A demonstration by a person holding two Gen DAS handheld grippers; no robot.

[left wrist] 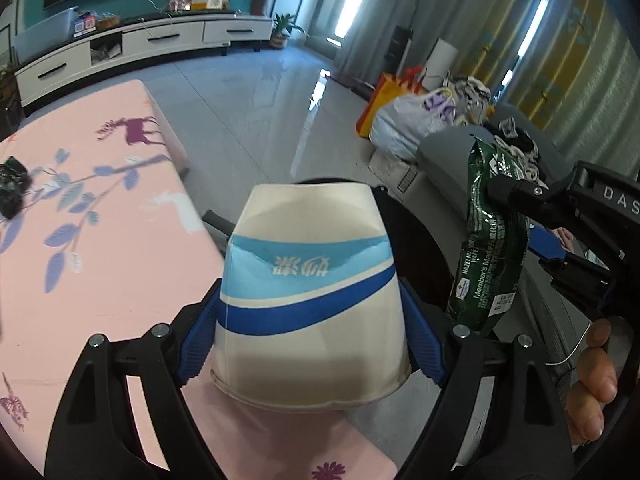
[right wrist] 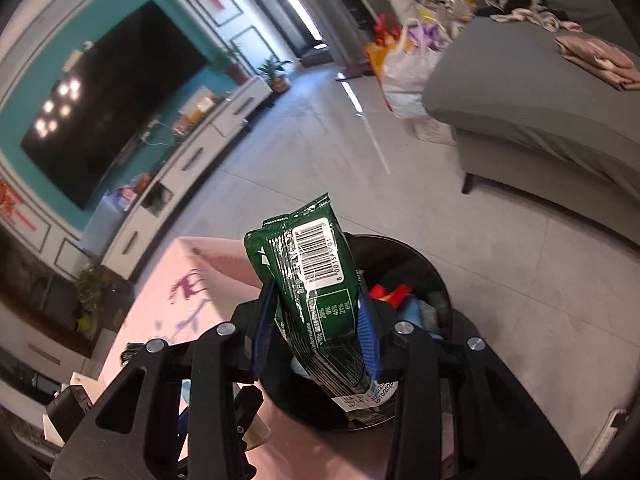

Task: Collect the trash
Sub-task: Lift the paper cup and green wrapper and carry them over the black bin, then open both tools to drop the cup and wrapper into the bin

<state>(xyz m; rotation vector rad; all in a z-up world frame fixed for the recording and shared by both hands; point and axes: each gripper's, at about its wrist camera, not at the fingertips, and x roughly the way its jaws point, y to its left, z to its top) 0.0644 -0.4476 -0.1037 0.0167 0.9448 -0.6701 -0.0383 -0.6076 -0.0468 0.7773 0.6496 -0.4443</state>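
Observation:
My left gripper (left wrist: 310, 332) is shut on a white paper cup (left wrist: 308, 296) with blue bands, held upside down over the edge of the pink table (left wrist: 80, 208). My right gripper (right wrist: 316, 332) is shut on a green snack wrapper (right wrist: 316, 292) and holds it above a black trash bin (right wrist: 420, 268) that has trash inside. The right gripper with the wrapper (left wrist: 492, 248) also shows at the right in the left wrist view. A crumpled black wrapper (left wrist: 12, 192) lies on the table's far left.
A grey sofa (right wrist: 540, 100) with clothes stands to the right. Bags (left wrist: 412, 116) sit on the tiled floor beside it. A white TV cabinet (left wrist: 140, 44) and TV line the far wall. Potted plants (left wrist: 282, 30) stand near the curtains.

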